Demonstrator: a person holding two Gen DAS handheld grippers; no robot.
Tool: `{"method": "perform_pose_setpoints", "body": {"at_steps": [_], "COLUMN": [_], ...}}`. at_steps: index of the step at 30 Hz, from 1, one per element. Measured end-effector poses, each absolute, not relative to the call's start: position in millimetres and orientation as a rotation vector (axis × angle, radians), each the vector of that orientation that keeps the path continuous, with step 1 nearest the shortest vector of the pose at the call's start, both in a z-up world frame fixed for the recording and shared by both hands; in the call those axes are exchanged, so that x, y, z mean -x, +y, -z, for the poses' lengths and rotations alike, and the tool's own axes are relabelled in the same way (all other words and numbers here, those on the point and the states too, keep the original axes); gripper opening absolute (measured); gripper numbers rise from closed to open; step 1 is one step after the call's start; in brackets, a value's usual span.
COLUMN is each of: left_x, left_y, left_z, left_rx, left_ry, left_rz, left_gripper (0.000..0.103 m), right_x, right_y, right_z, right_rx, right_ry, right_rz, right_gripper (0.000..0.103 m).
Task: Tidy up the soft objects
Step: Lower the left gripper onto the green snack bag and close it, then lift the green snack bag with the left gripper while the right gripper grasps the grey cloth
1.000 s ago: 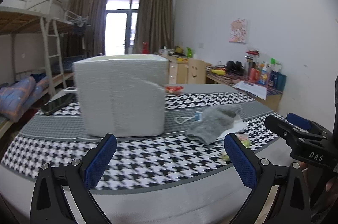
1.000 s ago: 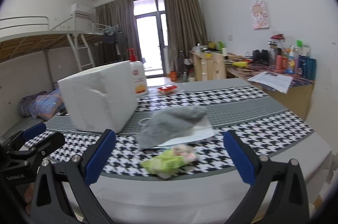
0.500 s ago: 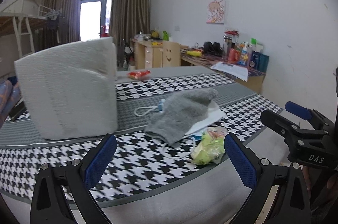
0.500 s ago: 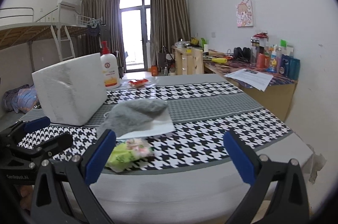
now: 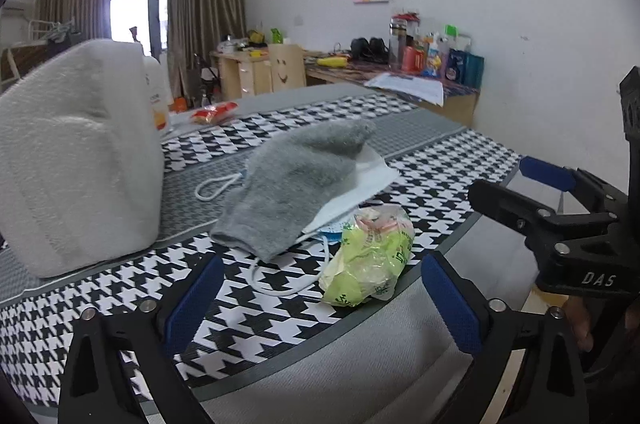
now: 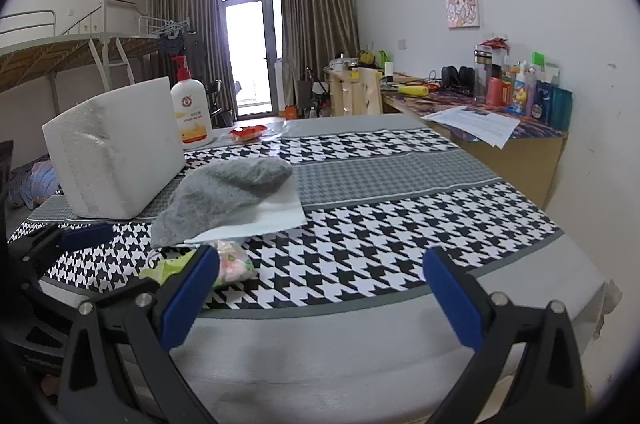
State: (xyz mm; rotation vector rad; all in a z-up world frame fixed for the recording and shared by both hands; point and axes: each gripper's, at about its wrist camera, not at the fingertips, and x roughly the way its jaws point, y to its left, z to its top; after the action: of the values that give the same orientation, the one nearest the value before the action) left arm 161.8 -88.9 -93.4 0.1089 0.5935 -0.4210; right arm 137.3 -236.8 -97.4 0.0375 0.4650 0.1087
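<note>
- Our left gripper is spread wide with nothing between its blue pads, hovering low over the near edge of the bench.
- Over the last second it has swung right: the white foam block, which filled the centre of the left wrist view, now sits at the left edge, and the green snack packet lies just ahead between the fingers.
- Touching that packet from behind lies the grey sock, draped over a white face mask whose ear loop trails toward us.
- Our right gripper is likewise released and empty; it has drifted right too, so the pile now sits by its left finger.
- We judge the left gripper is lining up for a first pick; nothing soft is sorted yet.
</note>
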Motion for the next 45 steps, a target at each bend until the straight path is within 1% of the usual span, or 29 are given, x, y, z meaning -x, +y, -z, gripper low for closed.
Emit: {"method": "perform_pose_setpoints", "body": {"at_steps": [1, 3, 7, 8, 10, 12, 16, 18, 22, 24, 26, 27, 30, 35, 45], "left_x": [-164.2, -166.6, -168.3, -169.7, -172.7, -175.0, -178.4, -181.2, -180.9, -181.0, -181.1, -180.8, -180.0, -177.1, -172.8], "left_y": [-90.4, -94.0, -104.4, -107.0, -111.7, -114.1, -114.4, -115.1, -114.9, -115.3, -115.1, -114.9, -115.9, -115.9, -105.5], "left_z": [95.1, 97.4, 97.0, 97.4, 98.9, 101.3, 104.1, 106.2, 107.8, 108.7, 109.2, 109.4, 110.1, 109.3, 104.6], "left_rx": [-0.107, -0.11, -0.139, -0.142, -0.156, -0.164, -0.167, -0.166, -0.17, -0.175, -0.176, -0.175, -0.182, -0.189, -0.164], "left_ry": [0.606, 0.625, 0.629, 0.634, 0.651, 0.67, 0.694, 0.709, 0.719, 0.721, 0.72, 0.718, 0.713, 0.7, 0.685], "left_rz": [0.427, 0.445, 0.476, 0.481, 0.489, 0.49, 0.495, 0.498, 0.502, 0.502, 0.5, 0.502, 0.506, 0.51, 0.51], "left_gripper": [0.097, 0.092, 0.092, 0.09, 0.086, 0.078, 0.07, 0.063, 0.057, 0.049, 0.045, 0.042, 0.035, 0.032, 0.032], "right_x": [-137.9, -139.4, -141.2, -141.6, -141.6, -141.5, -142.1, -142.5, -143.1, -143.3, -143.4, -143.8, -144.5, -145.0, -144.2], "right_y": [-238.2, -240.5, -242.6, -242.5, -242.3, -241.7, -242.7, -243.2, -243.1, -243.8, -244.1, -243.7, -243.1, -241.6, -234.9], "right_z": [97.9, 99.7, 102.6, 103.1, 103.4, 104.0, 104.7, 105.0, 106.8, 107.2, 107.6, 107.8, 108.3, 108.8, 104.1], "right_rx": [-0.039, -0.048, -0.056, -0.057, -0.057, -0.057, -0.055, -0.061, -0.061, -0.064, -0.066, -0.066, -0.063, -0.062, -0.048], "right_ry": [0.465, 0.473, 0.485, 0.486, 0.488, 0.492, 0.496, 0.498, 0.502, 0.504, 0.505, 0.507, 0.511, 0.516, 0.508], "right_rz": [-0.107, -0.107, -0.109, -0.111, -0.114, -0.118, -0.119, -0.123, -0.122, -0.122, -0.122, -0.122, -0.123, -0.121, -0.118], "right_gripper": [0.103, 0.103, 0.103, 0.103, 0.103, 0.103, 0.103, 0.103, 0.103, 0.103, 0.103, 0.103, 0.103, 0.103, 0.103]}}
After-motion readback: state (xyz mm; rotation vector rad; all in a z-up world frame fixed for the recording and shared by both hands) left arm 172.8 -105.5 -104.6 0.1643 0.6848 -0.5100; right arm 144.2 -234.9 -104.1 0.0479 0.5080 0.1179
